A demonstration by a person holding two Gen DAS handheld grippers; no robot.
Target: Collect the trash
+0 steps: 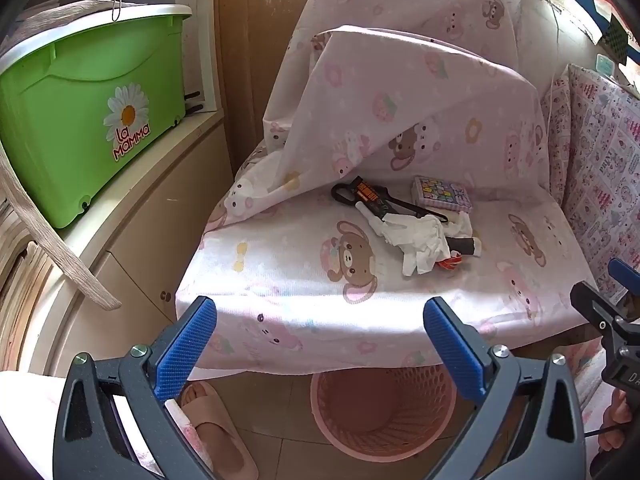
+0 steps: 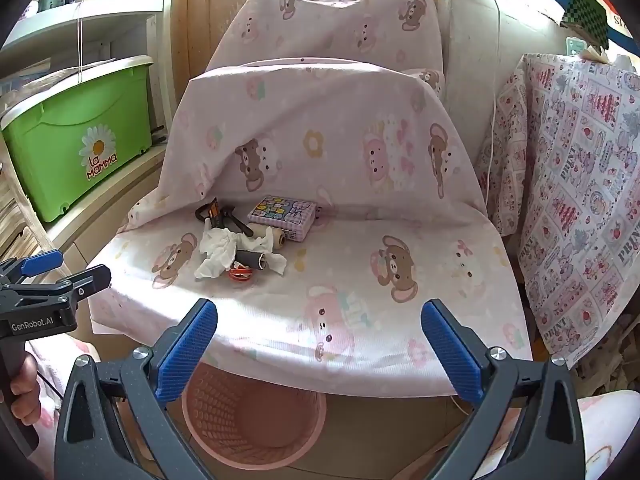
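Trash [image 2: 224, 254]: crumpled white tissue, dark roll, possibly orange wrapper.

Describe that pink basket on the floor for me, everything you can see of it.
The pink basket is a round bin, apparently plastic, its wall pierced with rows of small holes. It stands upright on the floor, mouth open upward, partly tucked beneath the front edge of the cloth-covered seat. What shows of its inside looks empty. Nothing visibly touches it; both hand-held grippers are open above it.

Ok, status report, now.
Left claw open, empty. Right claw open, empty. Crumpled tissue untouched on covered seat, pink basket below. Nothing in the way.
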